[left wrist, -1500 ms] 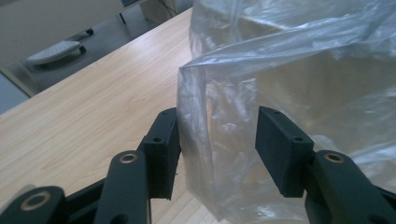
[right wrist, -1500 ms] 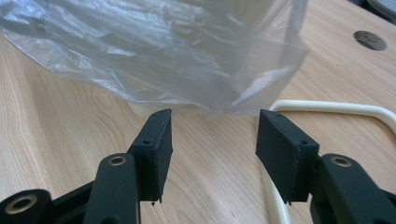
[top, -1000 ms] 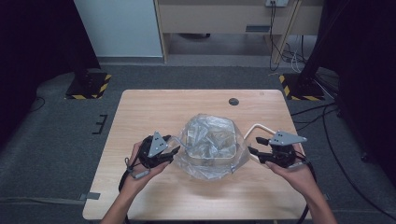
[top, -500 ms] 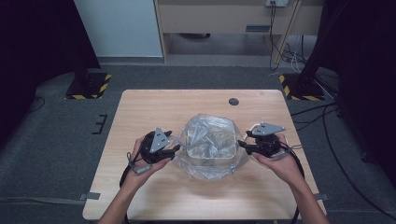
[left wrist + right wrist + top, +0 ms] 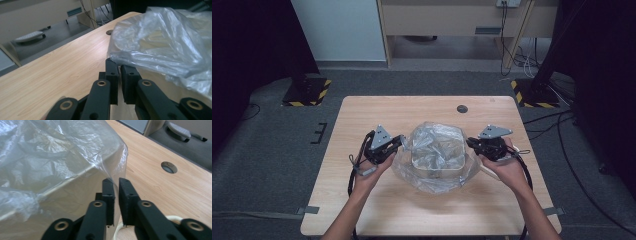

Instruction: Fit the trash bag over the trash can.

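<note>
The light wooden table (image 5: 377, 205) carries a beige square bin (image 5: 438, 167) draped in a clear crinkled plastic bag (image 5: 434, 145), sitting between both claws. Left gripper (image 5: 398, 144) and right gripper (image 5: 471, 143) have just been closing, each now pinching the bag's film at its own side. Judgement: bag grasped; fitting over the rim remains.

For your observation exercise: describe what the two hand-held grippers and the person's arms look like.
Both the left gripper and the right gripper are black, each topped by a grey three-cornered plate and trailing a black cable. The gripper views show flat rectangular jaws on linked bars with brass-coloured pivot rings. The forearms are bare, no sleeves in view.
</note>
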### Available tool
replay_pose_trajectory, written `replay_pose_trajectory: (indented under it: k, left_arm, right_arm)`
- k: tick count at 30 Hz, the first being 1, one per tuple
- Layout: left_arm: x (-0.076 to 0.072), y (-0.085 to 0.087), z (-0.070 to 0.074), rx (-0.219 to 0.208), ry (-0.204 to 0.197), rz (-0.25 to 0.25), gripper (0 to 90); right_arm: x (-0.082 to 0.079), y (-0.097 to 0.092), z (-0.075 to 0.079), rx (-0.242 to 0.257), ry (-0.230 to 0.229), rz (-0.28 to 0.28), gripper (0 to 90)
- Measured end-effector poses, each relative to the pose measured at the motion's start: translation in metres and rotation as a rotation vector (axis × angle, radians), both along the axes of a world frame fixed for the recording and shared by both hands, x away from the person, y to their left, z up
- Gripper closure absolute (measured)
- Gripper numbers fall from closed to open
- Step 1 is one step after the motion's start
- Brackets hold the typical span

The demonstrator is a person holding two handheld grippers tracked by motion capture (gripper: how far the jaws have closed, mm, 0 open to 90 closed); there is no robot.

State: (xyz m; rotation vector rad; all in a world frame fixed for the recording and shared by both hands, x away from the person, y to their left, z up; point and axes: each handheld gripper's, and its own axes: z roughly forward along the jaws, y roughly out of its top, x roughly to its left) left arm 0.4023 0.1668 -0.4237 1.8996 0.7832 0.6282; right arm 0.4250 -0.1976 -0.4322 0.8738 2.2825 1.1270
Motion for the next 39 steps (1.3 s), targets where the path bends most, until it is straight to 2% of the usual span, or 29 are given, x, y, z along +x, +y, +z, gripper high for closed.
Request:
replay_pose_trajectory:
  k: [3,6,11,18,19,21,22,24,25,27,30,32,33,37,38,39]
  left_arm:
    - [0.008,-0.001,-0.001,-0.001,0.026,0.056,87.0]
    - [0.018,-0.001,-0.003,-0.023,0.057,0.095,87.9]
    - [0.033,0.001,-0.011,-0.059,0.097,0.128,88.1]
    - [0.050,0.002,-0.029,-0.026,0.173,0.162,89.0]
    - [0.053,0.004,-0.032,-0.010,0.196,0.162,89.3]
    - [0.057,0.006,-0.038,-0.006,0.222,0.157,89.9]
    - [0.058,0.006,-0.042,-0.004,0.253,0.153,90.0]
    - [0.061,0.008,-0.045,0.012,0.256,0.152,90.0]
    - [0.060,0.007,-0.047,0.012,0.281,0.145,90.0]
    - [0.063,0.007,-0.049,0.020,0.283,0.139,90.0]
    - [0.063,0.003,-0.052,0.021,0.326,0.122,90.0]
    - [0.062,0.001,-0.051,0.032,0.309,0.119,90.0]
    - [0.062,0.000,-0.049,0.041,0.279,0.119,90.0]
    - [0.062,0.000,-0.046,0.025,0.269,0.127,89.3]
    - [0.063,0.000,-0.047,0.018,0.287,0.128,89.2]
    - [0.064,0.000,-0.048,0.021,0.288,0.130,88.9]
  right_arm:
    - [0.004,0.001,-0.003,-0.006,0.012,-0.008,88.9]
    - [0.010,0.002,-0.007,-0.012,0.031,-0.017,90.0]
    - [0.019,0.008,-0.013,-0.037,0.073,-0.028,90.0]
    - [0.034,0.016,-0.024,-0.053,0.157,-0.033,90.0]
    - [0.036,0.017,-0.025,-0.049,0.162,-0.034,90.0]
    - [0.040,0.017,-0.028,-0.048,0.178,-0.036,90.0]
    - [0.041,0.018,-0.028,-0.041,0.185,-0.040,90.0]
    - [0.042,0.018,-0.029,-0.024,0.192,-0.032,90.0]
    - [0.043,0.018,-0.029,-0.022,0.195,-0.028,90.0]
    - [0.043,0.019,-0.031,-0.017,0.202,-0.027,90.0]
    - [0.044,0.021,-0.031,-0.009,0.223,-0.021,90.0]
    - [0.044,0.022,-0.032,-0.014,0.234,-0.020,90.0]
    - [0.045,0.022,-0.033,-0.024,0.232,-0.021,90.0]
    - [0.047,0.022,-0.039,-0.047,0.271,-0.032,90.0]
    - [0.047,0.022,-0.040,-0.044,0.281,-0.036,90.0]
    - [0.048,0.022,-0.041,-0.045,0.287,-0.036,90.0]
